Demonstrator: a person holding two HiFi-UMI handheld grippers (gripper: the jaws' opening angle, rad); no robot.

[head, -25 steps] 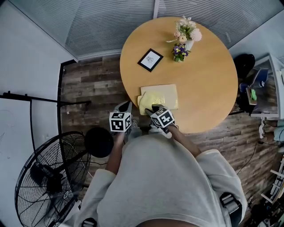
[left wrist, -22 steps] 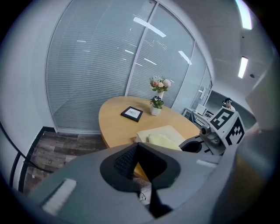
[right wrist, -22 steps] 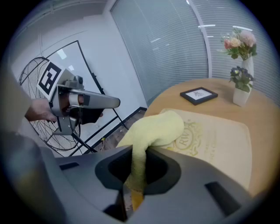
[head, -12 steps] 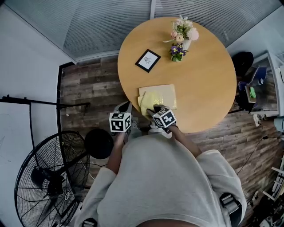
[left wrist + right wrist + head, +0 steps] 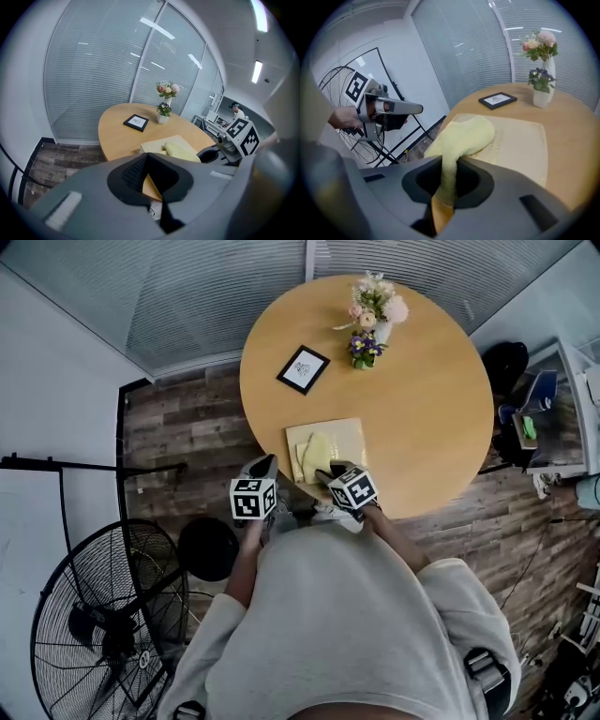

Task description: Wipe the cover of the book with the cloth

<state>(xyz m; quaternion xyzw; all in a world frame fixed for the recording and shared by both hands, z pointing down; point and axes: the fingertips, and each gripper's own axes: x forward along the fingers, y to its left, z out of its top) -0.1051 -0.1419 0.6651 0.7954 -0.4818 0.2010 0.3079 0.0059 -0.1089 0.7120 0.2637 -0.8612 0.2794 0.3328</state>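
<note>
A pale cream book [image 5: 342,435] lies flat near the front edge of the round wooden table [image 5: 422,399]. A yellow cloth [image 5: 315,454] is bunched on the book's near left part. My right gripper [image 5: 326,475] is shut on the cloth's near end at the table edge; in the right gripper view the cloth [image 5: 465,135] runs from the jaws up onto the book [image 5: 522,140]. My left gripper [image 5: 266,468] hovers off the table's edge, left of the book, shut with nothing in it. From the left gripper view, the book [image 5: 159,145] and cloth [image 5: 182,151] lie ahead.
A black picture frame [image 5: 302,369] and two small flower vases [image 5: 368,320] stand farther back on the table. A large floor fan [image 5: 94,624] and a black stand are at my left. A desk with clutter [image 5: 539,418] is at the right.
The cloth, earlier spread over much of the book, is now gathered into a narrower bunch on the book's near left. The right gripper shifted slightly with it. The left gripper stayed put.
</note>
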